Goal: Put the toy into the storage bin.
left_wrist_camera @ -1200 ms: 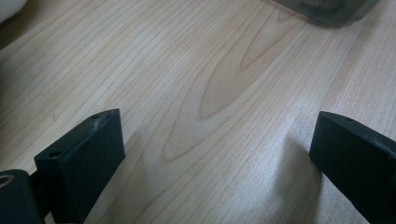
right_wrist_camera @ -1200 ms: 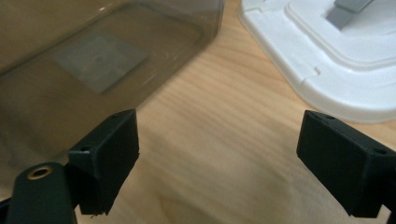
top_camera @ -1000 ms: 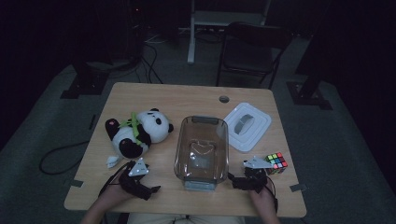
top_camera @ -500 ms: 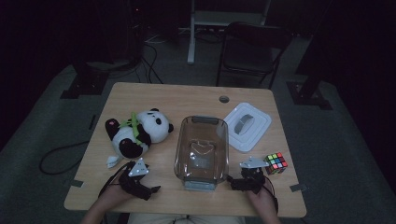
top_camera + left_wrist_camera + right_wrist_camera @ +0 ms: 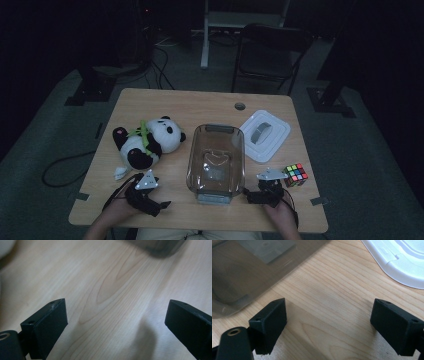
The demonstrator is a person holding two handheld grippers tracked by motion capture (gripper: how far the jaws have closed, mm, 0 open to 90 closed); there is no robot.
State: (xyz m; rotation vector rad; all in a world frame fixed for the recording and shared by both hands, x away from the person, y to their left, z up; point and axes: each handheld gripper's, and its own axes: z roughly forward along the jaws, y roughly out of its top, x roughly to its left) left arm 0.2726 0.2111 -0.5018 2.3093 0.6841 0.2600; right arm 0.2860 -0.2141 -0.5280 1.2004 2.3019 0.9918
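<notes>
While both claws rest low at the near edge of the surface (image 5: pixel 165 105), nothing is gripped, so the work looks to be at its very start: an approach, not yet a grasp. The left claw (image 5: pixel 156 205) sits near-left with its jaws spread wide over bare wood; in the left gripper view its jaws stand far apart with only grain between them. The right claw (image 5: pixel 252 196) sits near-right, jaws equally wide, just beside the near-right corner of the clear container (image 5: pixel 216 157).

Just right of that claw and slightly farther lies the colour cube (image 5: pixel 295 174), apart from the jaws and outside their gap. It is the nearest loose thing to the right claw, so I judge it the likely first pick; that would call for swinging the claw right and bringing the open jaws around the cube before closing.

Farther left, the panda plush (image 5: pixel 147 141) lies on its side beyond the left claw, near but not touching. The container stands in the middle, apparently empty. Beyond it to the right lies the white lid (image 5: pixel 402 262), flat on the surface.
</notes>
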